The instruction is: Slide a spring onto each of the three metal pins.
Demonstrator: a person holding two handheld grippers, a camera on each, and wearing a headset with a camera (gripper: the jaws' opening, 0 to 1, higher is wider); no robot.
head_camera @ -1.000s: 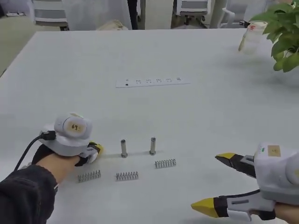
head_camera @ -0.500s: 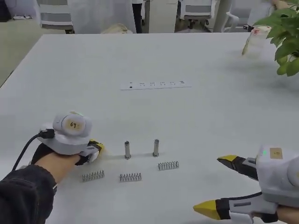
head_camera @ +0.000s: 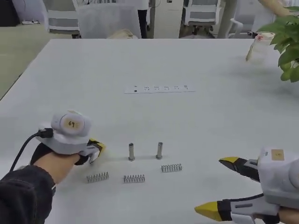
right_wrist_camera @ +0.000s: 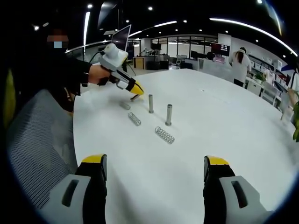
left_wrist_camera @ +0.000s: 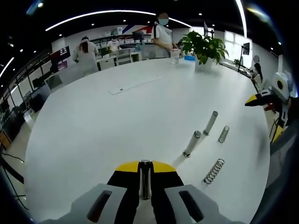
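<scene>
- The big white table [head_camera: 210,121] holds all the things. Most of it is bare, so there is lots of room to work.
- A green plant [head_camera: 289,42] and a pale cup [head_camera: 256,46] sit far off at the back right corner. They are not in the way.
- The right gripper [head_camera: 218,185] waits low at the front right, well apart from the pins. Its jaws are spread wide with nothing in them. I think it is ready to go and pick up a spring.
- The left gripper [head_camera: 95,149] is down by the table, just left of the other pins. Its jaws are squeezed tight on the held pin [left_wrist_camera: 145,179]. I think it grips this pin to keep it steady while a spring goes on. I cannot tell if the pin touches the table.
- A flat white power strip [head_camera: 160,88] lies in the middle of the table, well behind the pins. It blocks nothing.
- The middle pin [head_camera: 131,152] and the right pin [head_camera: 159,150] stand up straight, side by side but apart.
- The 3 springs lie flat in a row just in front of the pins: the left spring [head_camera: 97,177], the middle spring [head_camera: 134,178] and the right spring [head_camera: 171,167]. None is on a pin yet.
- The right spring is nearest the right gripper, and nothing lies between them.
</scene>
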